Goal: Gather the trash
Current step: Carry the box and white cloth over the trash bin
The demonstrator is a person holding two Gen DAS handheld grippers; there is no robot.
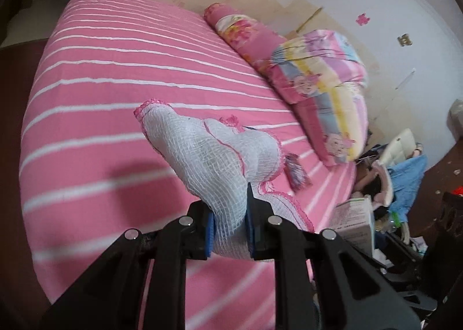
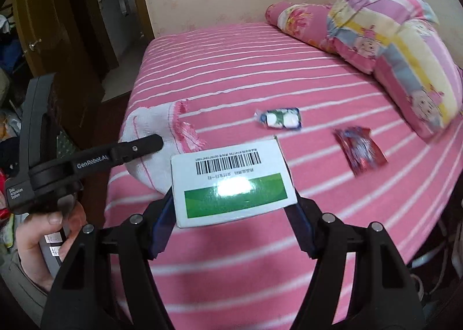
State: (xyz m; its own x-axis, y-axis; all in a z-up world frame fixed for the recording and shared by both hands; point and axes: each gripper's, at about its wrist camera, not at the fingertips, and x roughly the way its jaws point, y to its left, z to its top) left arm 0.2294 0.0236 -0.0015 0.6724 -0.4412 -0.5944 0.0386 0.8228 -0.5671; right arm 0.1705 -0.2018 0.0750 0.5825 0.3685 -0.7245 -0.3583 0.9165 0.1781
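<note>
My left gripper (image 1: pixel 230 233) is shut on a white mesh bag with pink trim (image 1: pixel 214 156), held above the pink striped bed (image 1: pixel 115 98). The bag (image 2: pixel 150 133) and the left gripper's finger also show at the left of the right wrist view. My right gripper (image 2: pixel 233 211) is shut on a white and green box with a barcode (image 2: pixel 231 185), next to the bag. The box (image 1: pixel 354 218) shows at the right edge of the bed in the left wrist view. A blue and white wrapper (image 2: pixel 280 119) and a red wrapper (image 2: pixel 360 150) lie on the bed beyond the box. The red wrapper (image 1: pixel 296 171) peeks out behind the bag.
A folded quilt (image 2: pixel 405 49) and a pink bolster (image 2: pixel 295 20) lie at the bed's far right by the wall. Clutter of clothes and bags (image 1: pixel 399 173) stands on the floor beside the bed. A wooden door (image 2: pixel 31 26) is at the left.
</note>
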